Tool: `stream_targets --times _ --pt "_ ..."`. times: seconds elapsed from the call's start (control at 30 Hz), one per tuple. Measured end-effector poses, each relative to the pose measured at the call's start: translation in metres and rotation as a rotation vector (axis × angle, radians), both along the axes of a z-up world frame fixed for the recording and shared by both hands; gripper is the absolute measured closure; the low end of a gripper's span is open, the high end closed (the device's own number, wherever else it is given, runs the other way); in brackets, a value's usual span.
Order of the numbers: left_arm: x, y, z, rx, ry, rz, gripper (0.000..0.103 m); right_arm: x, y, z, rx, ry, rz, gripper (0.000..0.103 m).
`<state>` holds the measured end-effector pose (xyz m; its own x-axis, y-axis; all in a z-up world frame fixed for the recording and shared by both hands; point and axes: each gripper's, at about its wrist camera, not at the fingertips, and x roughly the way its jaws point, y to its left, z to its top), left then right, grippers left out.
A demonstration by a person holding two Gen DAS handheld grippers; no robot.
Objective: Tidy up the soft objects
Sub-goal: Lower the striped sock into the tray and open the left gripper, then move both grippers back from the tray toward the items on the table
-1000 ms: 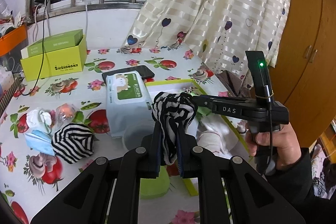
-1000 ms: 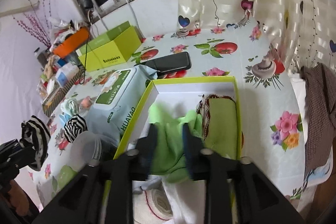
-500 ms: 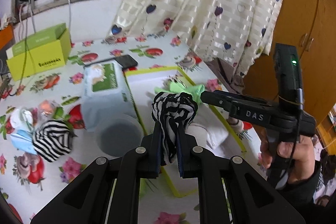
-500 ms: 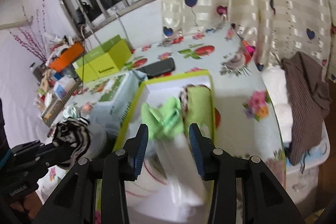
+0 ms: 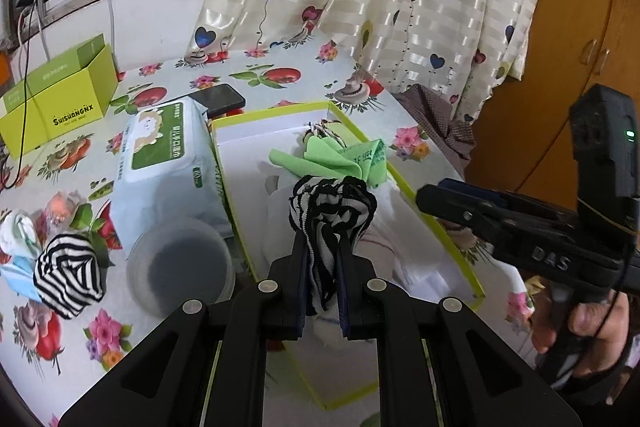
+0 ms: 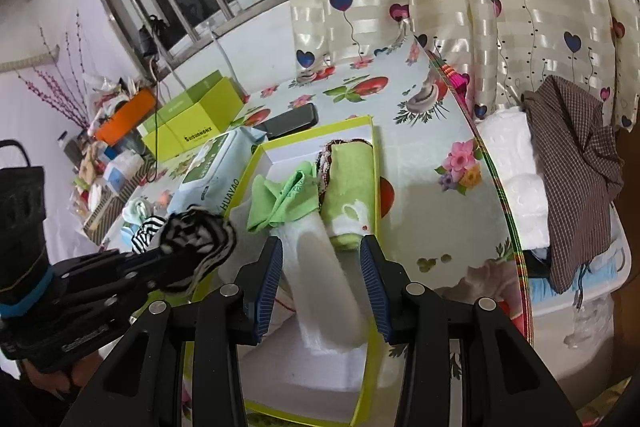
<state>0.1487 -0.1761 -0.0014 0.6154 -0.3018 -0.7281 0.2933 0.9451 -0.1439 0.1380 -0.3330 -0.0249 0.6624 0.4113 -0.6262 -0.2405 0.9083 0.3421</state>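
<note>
My left gripper (image 5: 322,247) is shut on a black-and-white striped sock (image 5: 332,203), which it holds above the yellow-rimmed box (image 5: 272,111). The same sock (image 6: 196,235) shows at the left of the right wrist view. A crumpled green cloth (image 6: 284,199) lies in the box beside a rolled green towel (image 6: 348,179) and a white cloth (image 6: 324,287). My right gripper (image 6: 320,255) hovers open over the near end of the box, with nothing pressed between its pads. A second striped sock (image 5: 68,277) lies on the floral tablecloth to the left.
Left of the box are a wipes pack (image 5: 160,155), a black phone (image 5: 220,99) and a clear plastic cup (image 5: 180,263). A green carton (image 5: 56,99) stands at the back left. Small socks (image 5: 16,235) lie at the far left. A brown checked cloth (image 6: 572,167) hangs beyond the table's right edge.
My right gripper let go of the green cloth, opened and drew back from it; the cloth now lies in the box. My left gripper carried the striped sock rightward over the box.
</note>
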Motion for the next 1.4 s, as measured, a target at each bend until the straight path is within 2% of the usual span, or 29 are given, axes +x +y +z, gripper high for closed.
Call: stream_targets --times 0.13,0.3,0.47,0.5,0.57,0.77,1.1,1.4 --pt "0.013 -0.005 -0.013 -0.009 0.051 -0.021 0.09 -0.002 -0.002 0.0 0.004 0.001 0.003 0.064" --pt "0.012 -0.007 -0.017 -0.022 0.065 -0.052 0.083 -0.005 -0.003 0.0 0.001 -0.001 -0.002 0.064" --pt "0.003 -0.004 -0.007 -0.047 0.033 -0.064 0.061 -0.012 0.001 0.004 -0.01 -0.015 0.009 0.063" --pt "0.001 -0.003 -0.005 -0.047 0.028 -0.064 0.06 -0.014 0.002 0.005 -0.014 -0.021 0.014 0.061" --pt "-0.003 0.0 -0.003 -0.045 0.022 -0.059 0.06 -0.017 0.005 0.008 -0.025 -0.034 0.013 0.051" --pt "-0.02 0.011 0.005 -0.064 0.0 -0.041 0.06 -0.033 0.014 0.018 -0.062 -0.074 0.001 0.045" --pt "-0.055 0.029 0.025 -0.082 -0.058 -0.019 0.06 -0.063 0.044 0.036 -0.193 -0.116 -0.004 0.045" --pt "-0.077 0.051 0.035 -0.104 -0.08 0.012 0.06 -0.081 0.073 0.049 -0.24 -0.15 0.04 0.045"
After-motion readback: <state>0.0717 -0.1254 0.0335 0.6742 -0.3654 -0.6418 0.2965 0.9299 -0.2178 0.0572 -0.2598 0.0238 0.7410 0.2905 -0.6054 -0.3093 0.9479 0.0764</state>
